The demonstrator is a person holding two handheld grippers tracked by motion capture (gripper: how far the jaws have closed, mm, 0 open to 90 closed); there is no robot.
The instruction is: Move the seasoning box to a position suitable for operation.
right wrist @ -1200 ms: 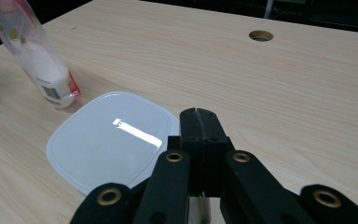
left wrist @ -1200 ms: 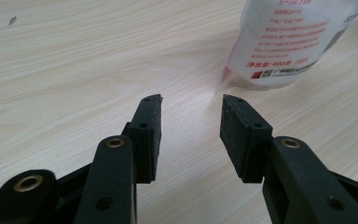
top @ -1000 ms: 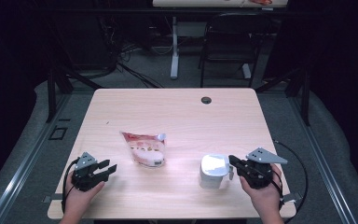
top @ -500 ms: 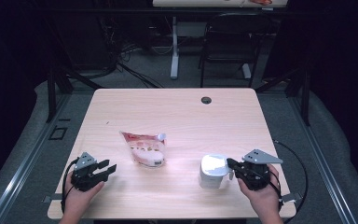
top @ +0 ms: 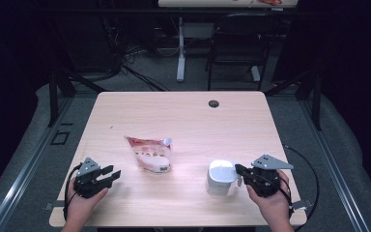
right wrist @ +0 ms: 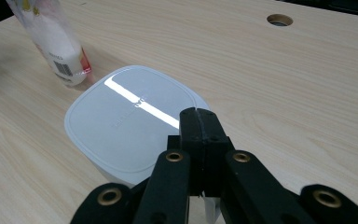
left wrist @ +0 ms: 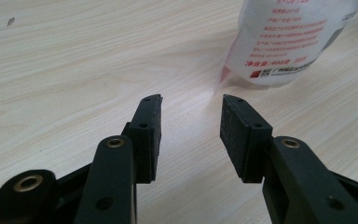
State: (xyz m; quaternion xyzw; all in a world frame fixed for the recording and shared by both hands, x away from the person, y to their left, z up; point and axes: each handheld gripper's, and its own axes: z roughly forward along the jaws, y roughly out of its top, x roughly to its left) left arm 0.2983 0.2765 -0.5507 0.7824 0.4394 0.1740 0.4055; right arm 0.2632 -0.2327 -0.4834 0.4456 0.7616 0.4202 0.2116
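Light wood counter (top: 183, 116), dark room around it. Landmark: white lidded container (top: 221, 177), standing upright on the near right part of the counter.

Right hand-held gripper (top: 240, 169): just right of the container, jaws pressed together with nothing between them, tips at the container's right side; contact cannot be told. Grey three-cornered plate on top.

Pouch (top: 149, 153), white with red print: left of the container and slightly farther back, lying flat, apart from it.

Left hand-held gripper (top: 111, 174): well left of the container, near the front edge, jaws parted and bare, pointing toward the pouch.

Round cable hole (top: 214, 103): far behind the container.
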